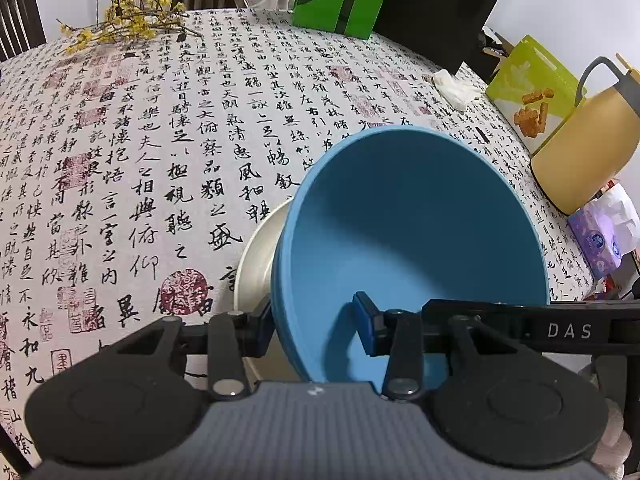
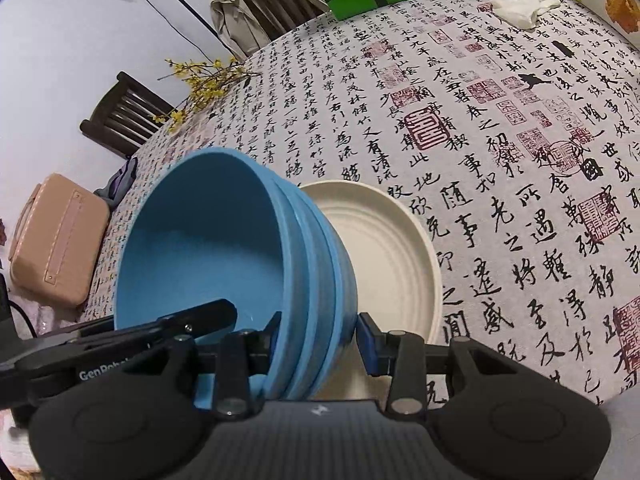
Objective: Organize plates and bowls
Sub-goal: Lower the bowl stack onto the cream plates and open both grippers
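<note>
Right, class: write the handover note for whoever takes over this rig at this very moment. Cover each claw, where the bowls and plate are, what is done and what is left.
Left claw: closed on the rim of the nested blue bowls, one finger inside, one outside.
Right claw: closed on the same stack's opposite rim.
The stack is tilted, held over the cream plate on the calligraphy tablecloth.
Done: the blue bowls are nested together.
Left: probably lower the stack level onto the plate, then release both claws.
</note>
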Tool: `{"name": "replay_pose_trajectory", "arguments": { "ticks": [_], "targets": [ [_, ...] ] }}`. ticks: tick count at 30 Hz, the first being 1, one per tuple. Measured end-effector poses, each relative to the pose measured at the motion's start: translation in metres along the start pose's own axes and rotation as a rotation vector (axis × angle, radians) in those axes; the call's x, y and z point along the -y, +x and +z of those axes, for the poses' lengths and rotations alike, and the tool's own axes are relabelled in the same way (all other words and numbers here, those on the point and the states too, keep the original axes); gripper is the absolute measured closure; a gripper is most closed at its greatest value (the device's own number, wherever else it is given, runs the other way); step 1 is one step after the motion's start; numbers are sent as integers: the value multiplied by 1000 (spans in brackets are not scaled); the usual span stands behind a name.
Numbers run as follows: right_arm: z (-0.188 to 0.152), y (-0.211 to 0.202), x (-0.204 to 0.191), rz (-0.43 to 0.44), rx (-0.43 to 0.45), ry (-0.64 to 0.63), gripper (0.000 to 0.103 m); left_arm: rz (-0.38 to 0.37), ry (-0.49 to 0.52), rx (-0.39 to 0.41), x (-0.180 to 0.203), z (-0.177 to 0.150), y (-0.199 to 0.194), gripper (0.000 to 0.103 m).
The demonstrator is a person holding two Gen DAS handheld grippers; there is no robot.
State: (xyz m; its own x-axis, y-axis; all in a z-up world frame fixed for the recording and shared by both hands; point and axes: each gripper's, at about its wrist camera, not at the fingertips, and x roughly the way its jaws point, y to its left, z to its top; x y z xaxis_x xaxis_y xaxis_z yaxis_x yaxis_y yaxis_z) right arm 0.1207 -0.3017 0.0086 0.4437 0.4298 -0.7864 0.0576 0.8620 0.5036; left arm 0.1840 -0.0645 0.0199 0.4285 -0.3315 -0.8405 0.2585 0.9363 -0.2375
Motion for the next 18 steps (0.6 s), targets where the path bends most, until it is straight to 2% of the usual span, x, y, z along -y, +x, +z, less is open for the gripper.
{"name": "replay_pose_trajectory", "arguments": {
  "ticks": [8,14,16,18],
  "targets": [
    [6,7,6,-2,-15,-6,65,9,4,-14,4,4,7,62],
    [7,6,10,27,-7,-22,61,1,4,-13,3,3,8,60],
    [8,2,10,42,13,-30,55,-3,1,-6,3,3,6,57],
    [7,-2,9,40,38,-50,55,-6,-3,8,3,3,3,53]
  ]
}}
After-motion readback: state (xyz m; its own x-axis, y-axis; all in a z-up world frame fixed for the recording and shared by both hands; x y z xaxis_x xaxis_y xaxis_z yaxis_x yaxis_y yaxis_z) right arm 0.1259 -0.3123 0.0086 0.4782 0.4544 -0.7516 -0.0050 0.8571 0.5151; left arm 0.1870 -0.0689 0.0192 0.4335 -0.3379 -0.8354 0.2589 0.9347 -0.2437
